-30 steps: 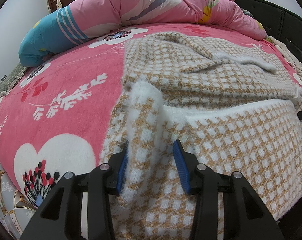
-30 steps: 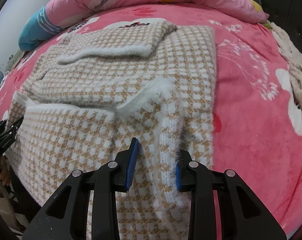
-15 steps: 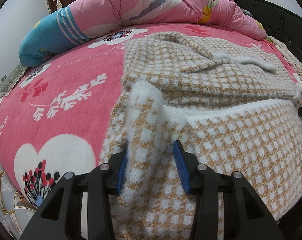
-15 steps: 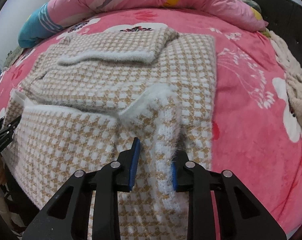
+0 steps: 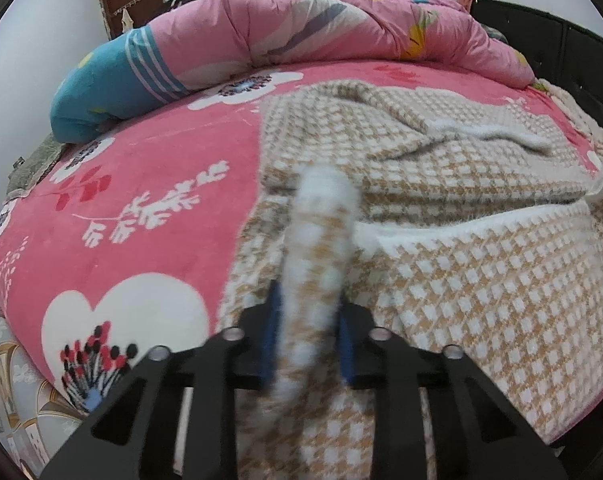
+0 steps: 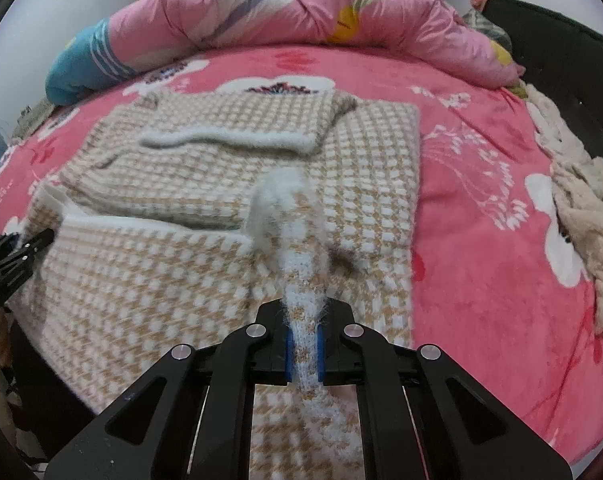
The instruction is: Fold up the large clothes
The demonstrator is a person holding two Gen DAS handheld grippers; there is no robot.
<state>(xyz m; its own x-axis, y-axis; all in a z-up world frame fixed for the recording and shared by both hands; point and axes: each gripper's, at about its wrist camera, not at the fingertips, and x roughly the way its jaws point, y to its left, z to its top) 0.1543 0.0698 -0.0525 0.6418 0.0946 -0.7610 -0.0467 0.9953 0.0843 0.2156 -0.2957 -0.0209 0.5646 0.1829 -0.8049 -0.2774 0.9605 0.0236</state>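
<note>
Checked knit sweater (image 5: 481, 280) lies on the bed (image 5: 141, 208). Left claw (image 5: 307, 334) has just pinched its near-left hem; right claw (image 6: 304, 354) has just clamped the near-right hem tight, so lifting for the fold can likely begin.

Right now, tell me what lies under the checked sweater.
The checked sweater lies on the pink floral blanket, which shows around it. Whatever the blanket carries beneath the garment is covered. Both grippers, left and right, pinch its near edge.
</note>
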